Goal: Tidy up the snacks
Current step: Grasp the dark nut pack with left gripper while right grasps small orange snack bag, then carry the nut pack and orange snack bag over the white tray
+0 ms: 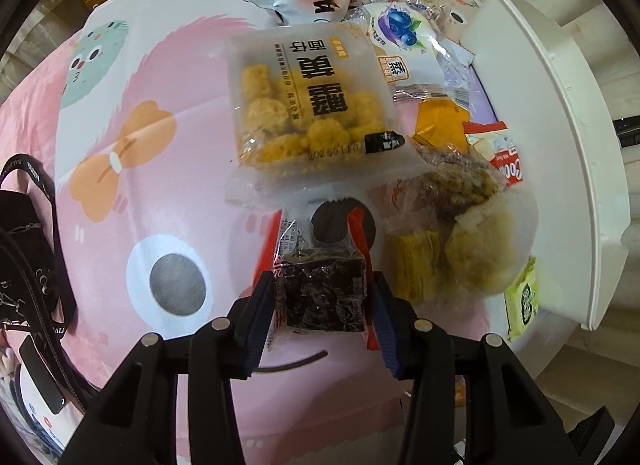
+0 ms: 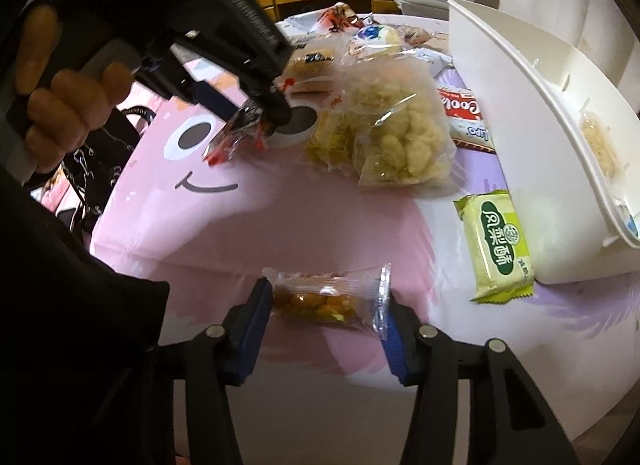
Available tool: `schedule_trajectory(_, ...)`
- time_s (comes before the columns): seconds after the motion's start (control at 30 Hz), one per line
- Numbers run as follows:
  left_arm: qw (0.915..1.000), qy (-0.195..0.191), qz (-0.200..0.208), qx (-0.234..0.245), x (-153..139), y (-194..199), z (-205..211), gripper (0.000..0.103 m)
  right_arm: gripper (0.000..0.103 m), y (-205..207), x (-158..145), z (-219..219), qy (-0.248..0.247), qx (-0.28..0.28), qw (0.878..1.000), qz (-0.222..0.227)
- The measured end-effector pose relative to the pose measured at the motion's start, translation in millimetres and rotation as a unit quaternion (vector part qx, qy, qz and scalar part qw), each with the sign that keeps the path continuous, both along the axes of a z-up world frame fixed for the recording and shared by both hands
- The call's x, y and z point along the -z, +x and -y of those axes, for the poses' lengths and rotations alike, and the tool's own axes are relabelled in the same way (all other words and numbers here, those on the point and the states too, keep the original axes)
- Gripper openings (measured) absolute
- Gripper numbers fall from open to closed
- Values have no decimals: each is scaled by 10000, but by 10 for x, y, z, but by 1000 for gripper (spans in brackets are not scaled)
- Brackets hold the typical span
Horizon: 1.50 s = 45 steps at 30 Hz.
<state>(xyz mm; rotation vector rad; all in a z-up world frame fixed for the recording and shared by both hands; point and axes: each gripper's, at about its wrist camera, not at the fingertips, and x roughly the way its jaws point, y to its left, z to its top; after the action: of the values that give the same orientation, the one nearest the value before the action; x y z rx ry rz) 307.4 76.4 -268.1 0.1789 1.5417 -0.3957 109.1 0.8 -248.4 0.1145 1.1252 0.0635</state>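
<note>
i am lifting a dark snack packet (image 1: 322,293), pinched in my left claw (image 1: 320,297), while my right claw (image 2: 326,301) is gripping an orange snack packet (image 2: 320,301) above the worktop (image 2: 280,217); next i am probably carrying both to the white tray (image 2: 532,105).

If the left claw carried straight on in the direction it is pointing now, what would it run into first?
The left claw, shut on a dark snack packet, points down at the pink tablecloth. Straight ahead it would probably meet the cloth's printed dark eye, just short of the yellow snack bag; depth is unclear.
</note>
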Motion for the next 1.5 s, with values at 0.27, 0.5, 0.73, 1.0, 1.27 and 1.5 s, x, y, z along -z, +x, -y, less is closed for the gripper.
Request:
schedule_trajectory(0.27,9994,-186,263,110,-295,-193,-232,43,23,-21,-91,-39,94,213,9997,95)
schedule_trajectory(0.5,9989,-251,361,172,-527,-425,-464,43,23,-91,-200,-52,180,605,9978,219)
schedule_trajectory(0.73,9977,-325,463,372,-785,-665,-531,43,23,-182,-413,-80,57,904,9950,430)
schedule_trajectory(1.0,9964,-417,376,643,-1019,-920,-523,43,23,-246,-736,26,-195,1112,9912,691)
schedule_trajectory(1.27,9944,-495,319,876,-1209,-1154,-319,43,23,-297,-995,264,-175,1213,9887,858)
schedule_trajectory(1.5,9942,-574,475,779,-1395,-1276,28,43,23,-328,-1172,655,21,1181,9890,892)
